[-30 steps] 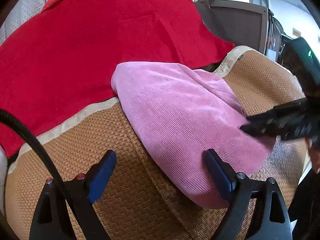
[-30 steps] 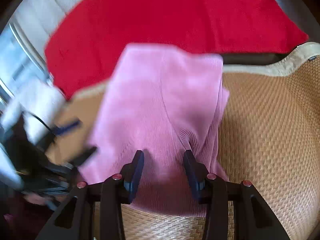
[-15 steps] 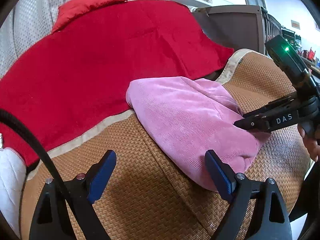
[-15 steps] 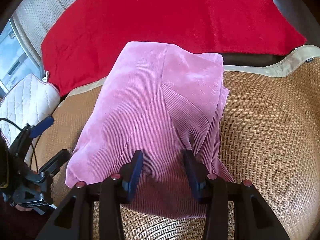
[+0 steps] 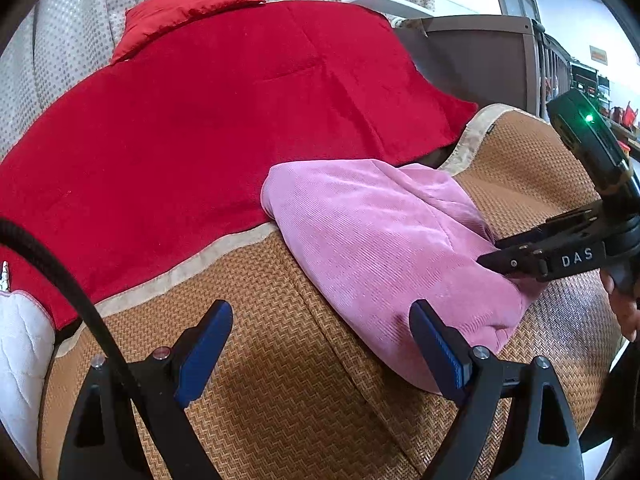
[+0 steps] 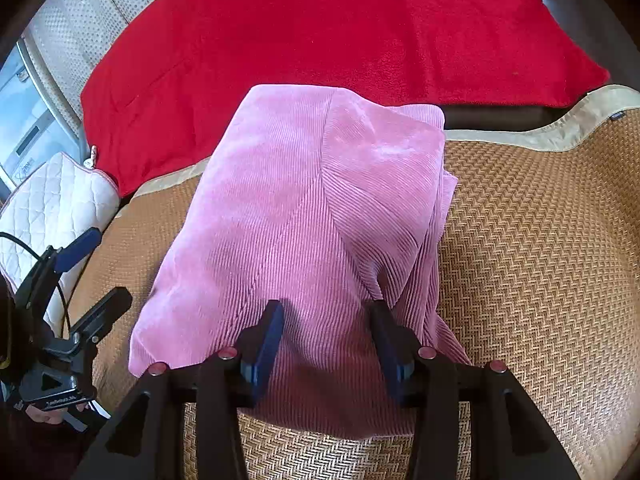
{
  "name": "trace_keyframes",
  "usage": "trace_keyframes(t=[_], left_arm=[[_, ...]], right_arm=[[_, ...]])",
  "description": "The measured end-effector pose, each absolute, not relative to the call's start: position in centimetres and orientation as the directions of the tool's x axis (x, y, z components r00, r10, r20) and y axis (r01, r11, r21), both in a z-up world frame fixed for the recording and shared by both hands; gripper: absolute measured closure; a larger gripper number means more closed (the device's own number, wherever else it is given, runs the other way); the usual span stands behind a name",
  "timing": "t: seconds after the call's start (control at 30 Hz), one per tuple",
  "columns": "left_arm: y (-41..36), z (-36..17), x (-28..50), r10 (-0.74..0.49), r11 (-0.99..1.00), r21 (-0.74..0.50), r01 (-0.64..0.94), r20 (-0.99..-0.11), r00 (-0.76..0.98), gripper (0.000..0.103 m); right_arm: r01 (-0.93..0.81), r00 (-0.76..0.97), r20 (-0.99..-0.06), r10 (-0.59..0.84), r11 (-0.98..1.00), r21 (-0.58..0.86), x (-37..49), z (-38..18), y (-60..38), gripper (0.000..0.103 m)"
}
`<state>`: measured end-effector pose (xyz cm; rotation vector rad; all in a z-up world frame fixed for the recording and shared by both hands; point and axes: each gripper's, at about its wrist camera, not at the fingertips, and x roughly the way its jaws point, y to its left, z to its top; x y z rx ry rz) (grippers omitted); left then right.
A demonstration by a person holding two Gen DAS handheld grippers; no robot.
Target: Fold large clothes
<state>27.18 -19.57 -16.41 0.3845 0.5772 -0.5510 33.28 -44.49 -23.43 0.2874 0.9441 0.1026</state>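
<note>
A pink corduroy garment (image 5: 380,240) lies folded into a compact bundle on a woven tan mat (image 5: 280,380); it also shows in the right wrist view (image 6: 312,216). My left gripper (image 5: 320,348) is open and empty, held just off the garment's near left edge. My right gripper (image 6: 326,336) is open, its blue pads over the garment's near edge, gripping nothing. The right gripper shows in the left wrist view (image 5: 516,258) resting at the garment's right end. The left gripper shows in the right wrist view (image 6: 92,272) at the lower left.
A large red blanket (image 5: 200,120) covers the sofa back behind the mat (image 6: 540,260). A white quilted cushion (image 6: 52,200) lies at the left. Dotted beige curtains (image 5: 60,32) hang behind. A dark brown cabinet (image 5: 480,60) stands at the back right.
The left gripper has pulled back and away from the garment, leaving it lying on the mat. The right gripper stays open over the garment's near edge, nearly still.
</note>
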Motion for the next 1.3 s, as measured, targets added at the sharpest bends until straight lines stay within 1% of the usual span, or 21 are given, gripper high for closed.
trace_keyframes(t=[0.23,0.5,0.63,0.73,0.8,0.9,0.97,1.03,1.1,1.2,1.3], left_arm=[[-20.1,-16.5,27.7,-0.369,0.793,0.191,0.579,-0.606,0.705,0.013],[-20.7,-17.0,28.0,-0.364,0.783,0.197,0.589,-0.623,0.692,0.013],[-20.0,-16.8,28.7,-0.409,0.791,0.106,0.603,-0.641,0.650,0.013],[-19.0,-16.6,29.5,-0.440,0.806,0.028,0.592,-0.641,0.629,0.013],[-18.7,-16.5,30.0,-0.441,0.814,0.011,0.581,-0.640,0.629,0.013],[-18.8,-16.7,30.6,-0.451,0.813,-0.006,0.583,-0.640,0.622,0.013],[-19.5,-17.3,31.0,-0.448,0.805,0.000,0.594,-0.657,0.606,0.013],[-20.2,-18.4,31.3,-0.432,0.793,0.017,0.609,-0.689,0.582,0.013],[-20.4,-18.8,31.6,-0.433,0.794,0.006,0.608,-0.696,0.572,0.013],[-19.8,-18.2,31.8,-0.445,0.802,-0.024,0.597,-0.690,0.571,0.013],[-19.5,-17.3,31.4,-0.464,0.801,-0.033,0.597,-0.664,0.586,0.013]], right_arm=[[0.040,0.583,-0.784,0.212,0.957,0.288,33.2,-23.6,-44.7,0.049],[0.036,0.584,-0.782,0.216,0.956,0.292,32.9,-23.6,-45.0,0.049],[0.034,0.576,-0.784,0.232,0.951,0.307,32.9,-22.9,-45.6,0.048],[0.036,0.626,-0.734,0.262,0.931,0.363,33.2,-21.0,-46.8,0.048],[0.046,0.661,-0.702,0.266,0.919,0.391,33.9,-19.8,-47.8,0.048],[0.060,0.671,-0.693,0.265,0.911,0.407,35.7,-19.2,-48.5,0.048],[0.079,0.648,-0.711,0.273,0.904,0.420,37.1,-20.1,-48.6,0.048],[0.106,0.599,-0.751,0.278,0.902,0.419,38.8,-22.2,-48.3,0.049],[0.119,0.565,-0.774,0.286,0.900,0.419,40.0,-23.9,-48.1,0.049],[0.100,0.580,-0.769,0.267,0.914,0.393,40.1,-22.7,-47.6,0.050],[0.087,0.611,-0.742,0.278,0.907,0.412,38.7,-21.2,-47.7,0.050]])
